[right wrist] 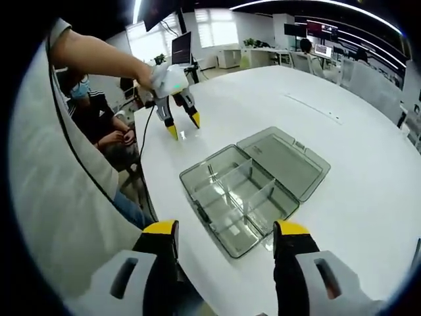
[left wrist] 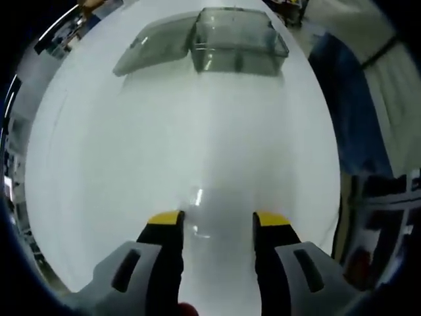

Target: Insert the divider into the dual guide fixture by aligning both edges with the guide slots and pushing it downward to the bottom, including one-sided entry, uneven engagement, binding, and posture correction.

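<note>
On the white table (right wrist: 368, 191), the clear box (right wrist: 253, 191) lies open, lid flat at its far right, with dividers already standing in its compartments. The left gripper (right wrist: 183, 125) hovers well apart, fingers spread over a small clear piece (left wrist: 199, 214), probably the divider. The right gripper (right wrist: 225, 234) hangs above the box, fingers spread and empty. One edge could enter its slot first and bind. Transparent plastic makes the slots hard to make out.

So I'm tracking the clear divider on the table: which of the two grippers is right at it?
The left gripper: the clear divider lies on the white table between its open jaws, while the right gripper hangs over the box.
</note>
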A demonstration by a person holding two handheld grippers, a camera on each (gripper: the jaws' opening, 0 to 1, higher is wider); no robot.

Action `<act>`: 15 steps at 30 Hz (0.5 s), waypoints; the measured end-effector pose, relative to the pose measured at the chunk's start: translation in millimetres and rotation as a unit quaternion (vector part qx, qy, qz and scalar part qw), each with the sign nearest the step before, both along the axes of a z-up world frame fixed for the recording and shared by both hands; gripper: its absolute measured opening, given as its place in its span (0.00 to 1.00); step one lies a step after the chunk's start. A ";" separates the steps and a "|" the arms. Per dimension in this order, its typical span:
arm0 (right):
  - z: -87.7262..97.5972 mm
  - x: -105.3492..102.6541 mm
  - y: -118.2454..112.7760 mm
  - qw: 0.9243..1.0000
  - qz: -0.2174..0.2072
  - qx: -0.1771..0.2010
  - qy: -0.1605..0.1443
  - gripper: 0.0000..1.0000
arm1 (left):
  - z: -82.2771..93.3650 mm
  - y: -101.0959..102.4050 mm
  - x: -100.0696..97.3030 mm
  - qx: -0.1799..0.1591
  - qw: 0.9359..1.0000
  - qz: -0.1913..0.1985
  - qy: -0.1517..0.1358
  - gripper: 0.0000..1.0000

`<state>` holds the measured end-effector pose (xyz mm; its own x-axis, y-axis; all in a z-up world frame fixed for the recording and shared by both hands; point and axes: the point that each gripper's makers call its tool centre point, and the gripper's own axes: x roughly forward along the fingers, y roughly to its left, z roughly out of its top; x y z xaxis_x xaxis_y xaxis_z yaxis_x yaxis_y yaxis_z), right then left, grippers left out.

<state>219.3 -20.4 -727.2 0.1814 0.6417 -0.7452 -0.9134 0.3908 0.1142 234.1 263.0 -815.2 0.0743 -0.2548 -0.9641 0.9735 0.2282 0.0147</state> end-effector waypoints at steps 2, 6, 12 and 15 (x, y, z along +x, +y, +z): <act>0.6 -0.5 -1.2 1.000 0.000 -0.001 -0.001 0.55 | 0.1 -0.3 0.6 -0.002 1.000 0.007 0.000 0.37; 3.2 -1.7 -2.6 1.000 0.001 -0.001 -0.004 0.55 | -0.2 -0.8 0.9 -0.002 1.000 0.012 -0.001 0.35; 4.0 -4.3 -4.7 1.000 0.000 -0.002 -0.007 0.55 | -0.4 -2.6 -1.1 0.003 1.000 0.007 -0.001 0.30; 3.5 -6.6 -4.9 1.000 0.002 -0.002 -0.006 0.55 | 0.2 -2.9 -1.6 0.005 1.000 0.010 -0.002 0.30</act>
<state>212.7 -25.3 -723.6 0.1884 0.6389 -0.7458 -0.9161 0.3880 0.1009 232.4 260.1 -815.0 0.0835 -0.2445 -0.9661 0.9689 0.2467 0.0213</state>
